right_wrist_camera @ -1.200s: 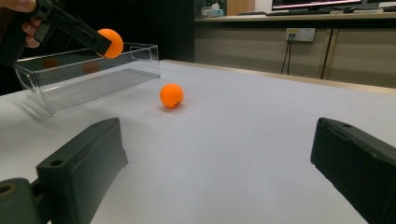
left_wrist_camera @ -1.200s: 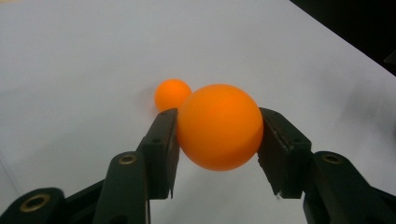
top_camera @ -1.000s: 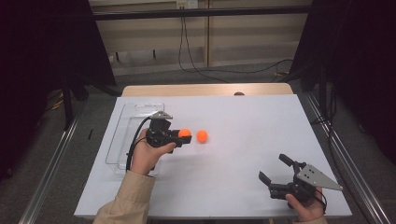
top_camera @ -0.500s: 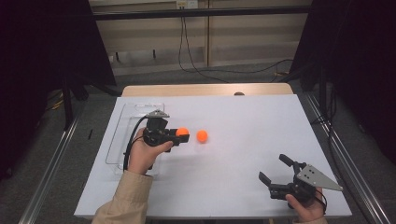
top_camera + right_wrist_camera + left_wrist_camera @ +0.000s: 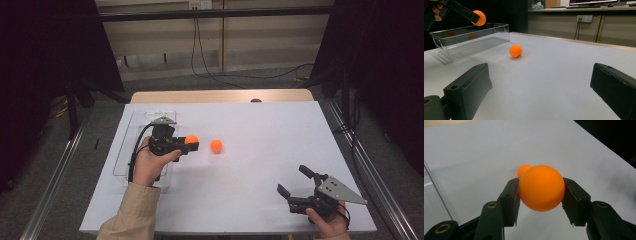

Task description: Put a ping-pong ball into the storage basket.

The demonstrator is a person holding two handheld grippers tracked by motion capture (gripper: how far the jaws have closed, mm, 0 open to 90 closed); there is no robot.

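My left gripper (image 5: 190, 142) is shut on an orange ball (image 5: 191, 139) and holds it above the white table beside the clear tray (image 5: 125, 150). In the left gripper view that ball (image 5: 541, 187) is pinched between both pads. A second orange ball (image 5: 216, 145) lies on the table just right of the held one; it peeks out behind it (image 5: 523, 170) and sits mid-table in the right gripper view (image 5: 515, 51). My right gripper (image 5: 292, 181) rests near the front right corner, open, nothing between its jaws. The left gripper with its ball (image 5: 479, 17) hangs over the tray (image 5: 469, 41).
The clear tray stands along the table's left side and looks empty. A wooden strip (image 5: 220, 96) edges the table's far side. Dark curtains and metal rails flank the table. Cables hang on the back wall.
The left hand has drifted slightly left toward the tray with the ball in its jaws. The right gripper and the loose ball have stayed put.
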